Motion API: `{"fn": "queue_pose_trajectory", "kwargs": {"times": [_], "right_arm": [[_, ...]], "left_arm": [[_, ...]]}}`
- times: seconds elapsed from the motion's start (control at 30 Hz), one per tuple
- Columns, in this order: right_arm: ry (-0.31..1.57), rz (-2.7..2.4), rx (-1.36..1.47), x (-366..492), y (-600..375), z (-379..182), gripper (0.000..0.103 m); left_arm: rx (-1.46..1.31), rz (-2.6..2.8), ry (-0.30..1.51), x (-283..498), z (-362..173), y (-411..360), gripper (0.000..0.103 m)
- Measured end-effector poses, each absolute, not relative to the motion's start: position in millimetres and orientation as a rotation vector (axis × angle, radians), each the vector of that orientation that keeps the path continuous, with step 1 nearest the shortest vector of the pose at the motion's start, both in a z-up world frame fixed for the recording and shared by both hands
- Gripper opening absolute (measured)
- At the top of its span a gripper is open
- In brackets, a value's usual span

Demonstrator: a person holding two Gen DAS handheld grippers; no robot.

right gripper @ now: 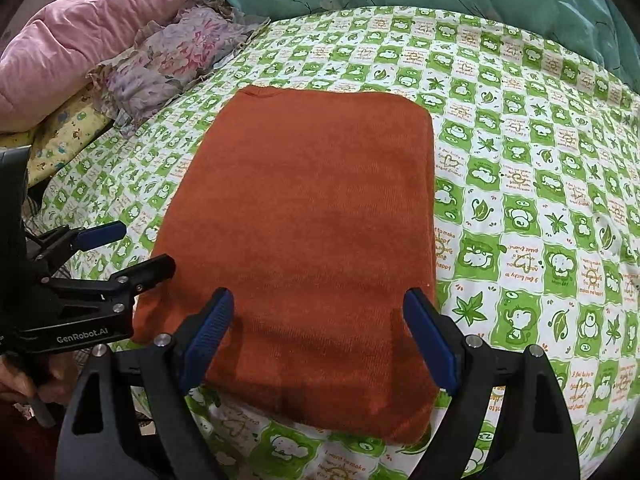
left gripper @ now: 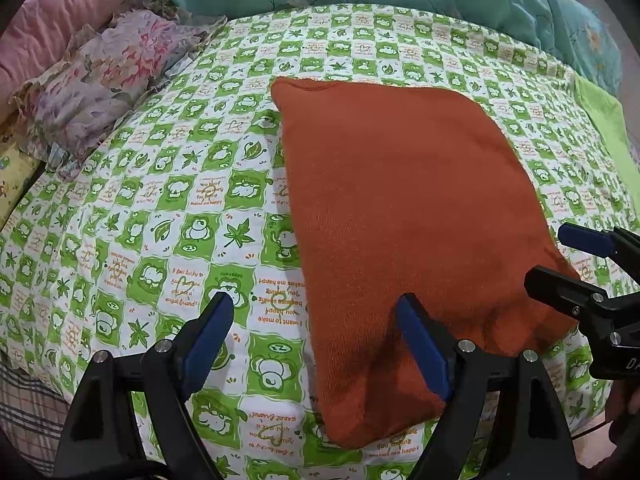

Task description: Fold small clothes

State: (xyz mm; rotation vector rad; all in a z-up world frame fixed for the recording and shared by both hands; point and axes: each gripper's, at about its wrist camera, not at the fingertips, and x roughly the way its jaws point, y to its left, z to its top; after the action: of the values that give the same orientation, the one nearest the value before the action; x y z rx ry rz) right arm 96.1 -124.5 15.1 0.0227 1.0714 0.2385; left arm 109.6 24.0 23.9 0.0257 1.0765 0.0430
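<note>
1. The orange garment lies folded into a flat rectangle at the frame's centre on the green patterned sheet, probably for a further fold.
2. The right gripper, jaws wide and empty, hovers over its near edge.
3. The left gripper, equally wide and holding nothing, straddles the garment's lower-left edge.

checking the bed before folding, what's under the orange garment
The orange garment lies flat on the green-and-white printed sheet, which shows all around it. Anything beneath the garment itself is covered and cannot be seen.
</note>
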Motion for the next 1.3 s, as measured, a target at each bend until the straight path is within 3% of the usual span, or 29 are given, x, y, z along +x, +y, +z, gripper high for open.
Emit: {"fn": "queue_pose_trajectory", "kwargs": {"times": [1.3], "right_arm": [[1.060,0.223,0.039,95.7,-121.5,19.6,0.087]], "left_arm": [[0.040,0.031,1.063,111.9,27.1,23.7,0.085]]}}
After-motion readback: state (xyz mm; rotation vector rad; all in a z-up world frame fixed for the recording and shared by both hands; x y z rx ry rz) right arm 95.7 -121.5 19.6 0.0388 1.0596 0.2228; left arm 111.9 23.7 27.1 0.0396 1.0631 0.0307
